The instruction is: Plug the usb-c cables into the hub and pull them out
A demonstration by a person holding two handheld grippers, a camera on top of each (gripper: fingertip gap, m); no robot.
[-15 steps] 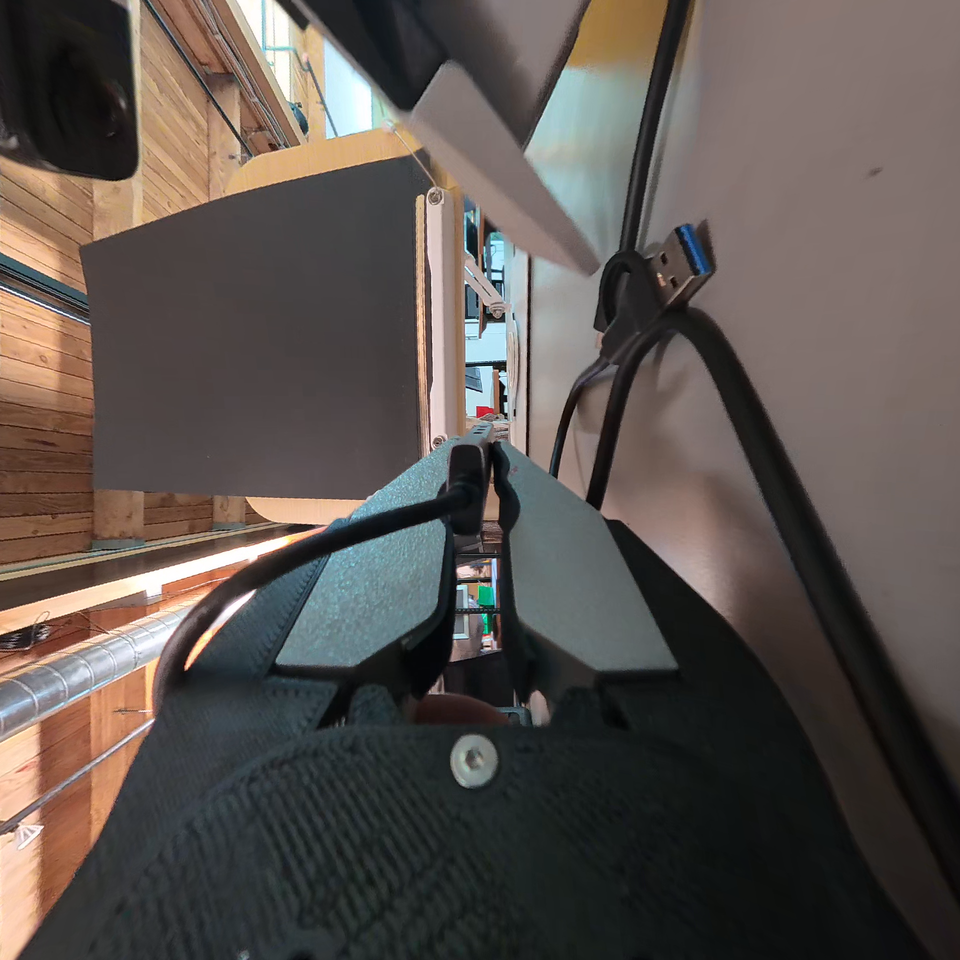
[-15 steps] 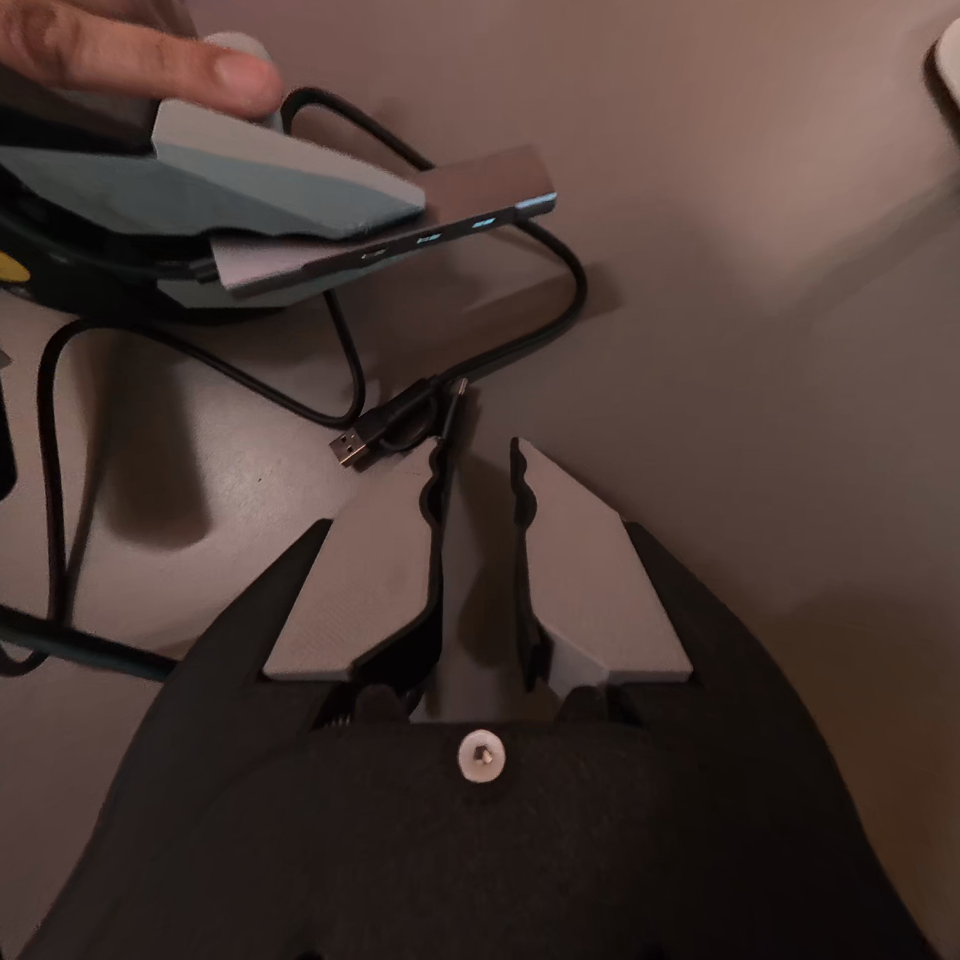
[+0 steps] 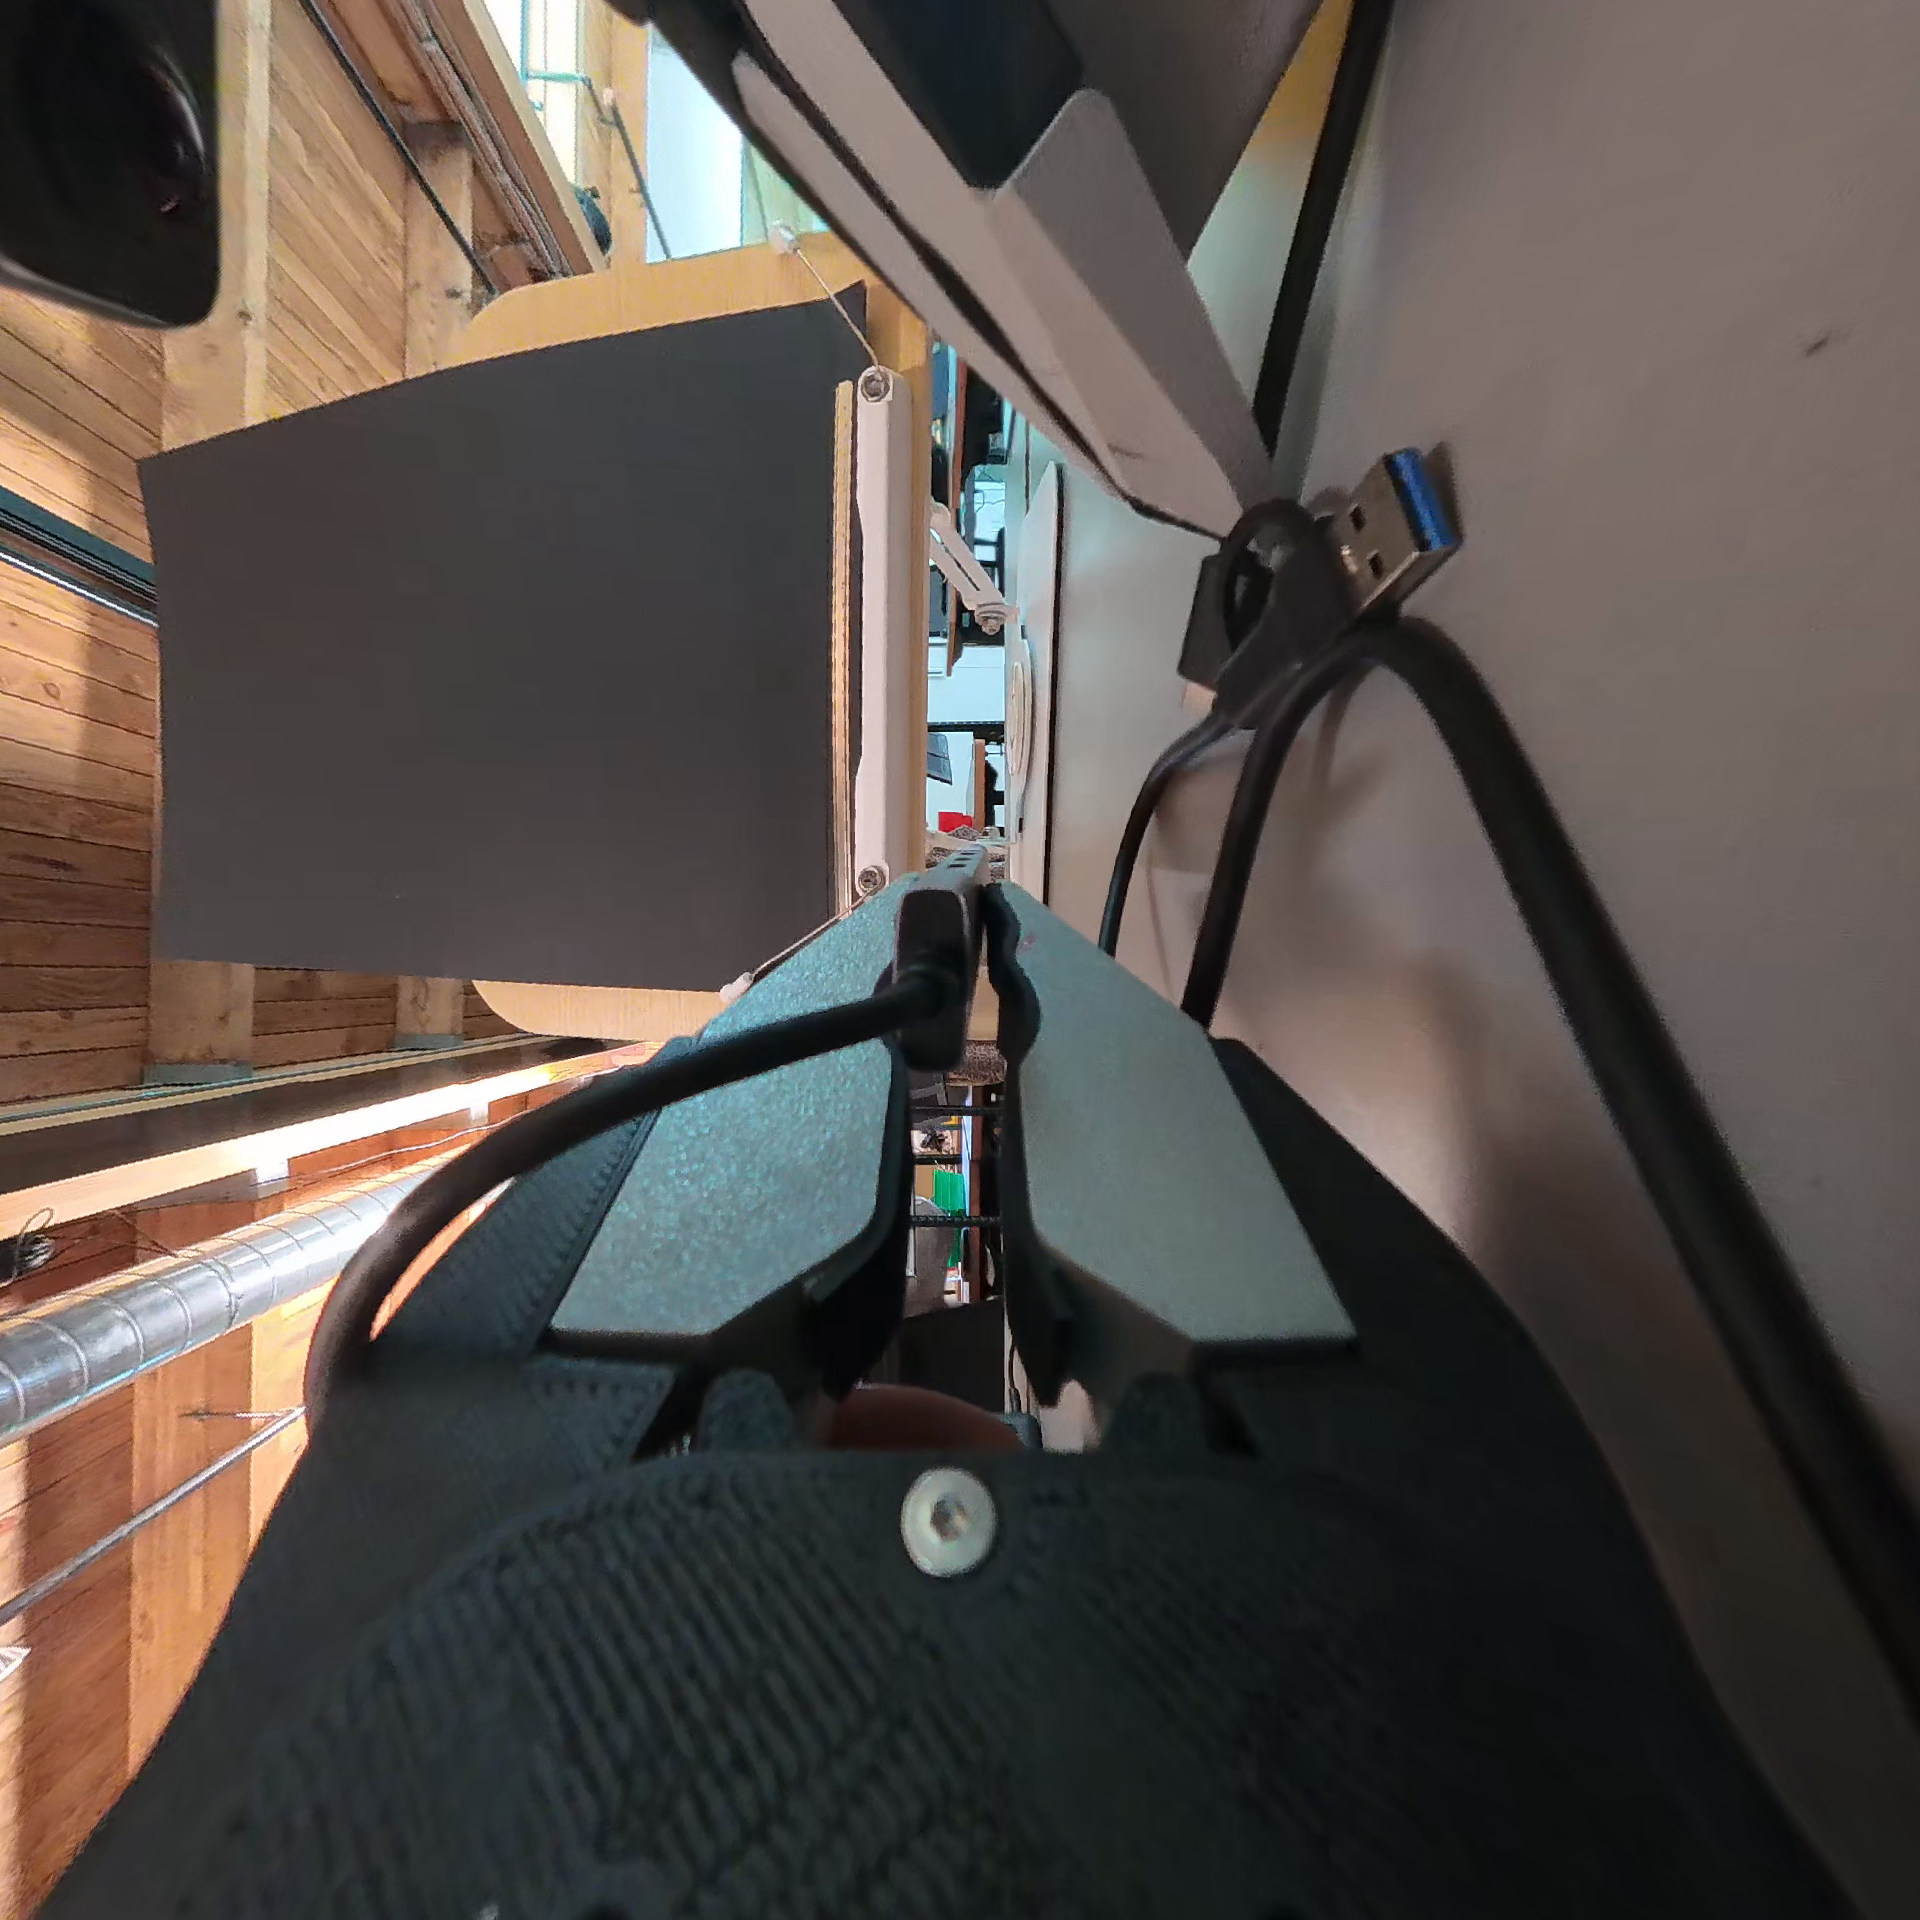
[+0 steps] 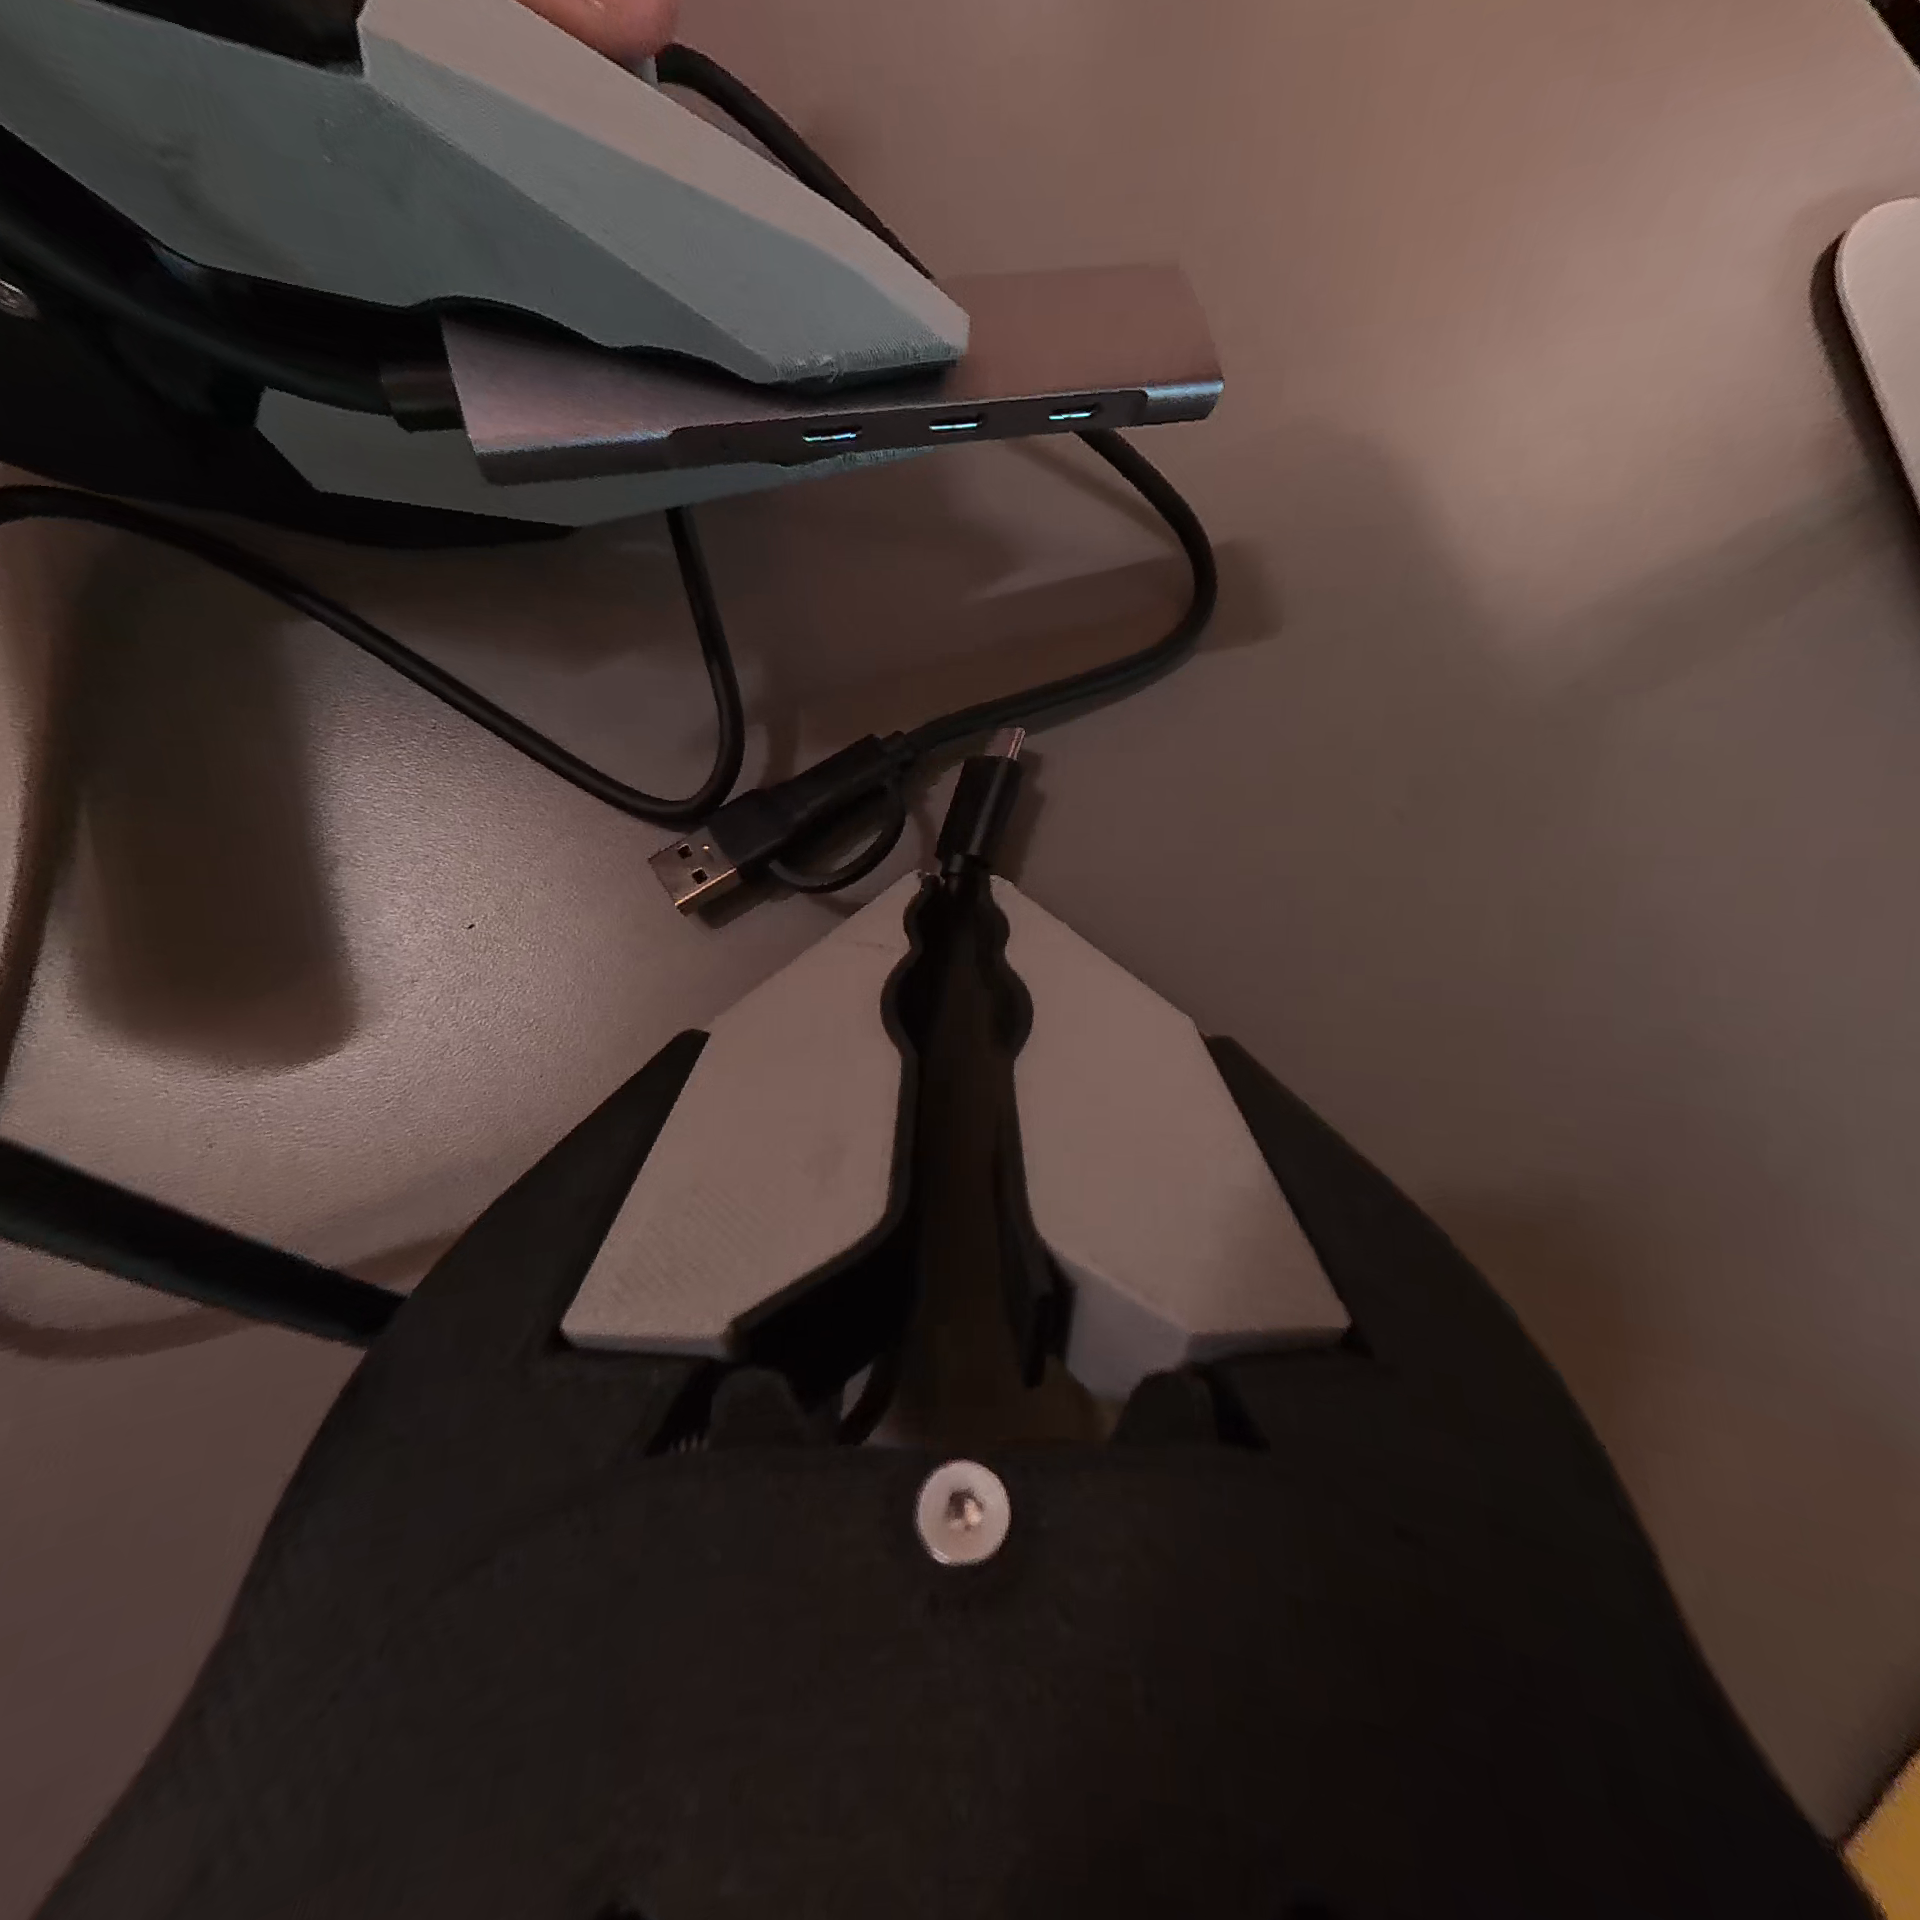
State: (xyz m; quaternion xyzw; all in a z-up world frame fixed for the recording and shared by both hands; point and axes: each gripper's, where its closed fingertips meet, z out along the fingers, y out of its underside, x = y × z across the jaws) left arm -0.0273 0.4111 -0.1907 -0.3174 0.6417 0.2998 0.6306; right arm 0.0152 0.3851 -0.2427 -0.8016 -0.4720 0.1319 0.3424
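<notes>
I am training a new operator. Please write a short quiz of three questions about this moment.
1. True or false: the right gripper is shut on the usb-c cable.
2. What does the left gripper hold?
A. the hub
B. the loose USB-A plug
3. How many ports show on the hub's facing edge?

Key: 1 true; 2 A; 3 three.
</notes>
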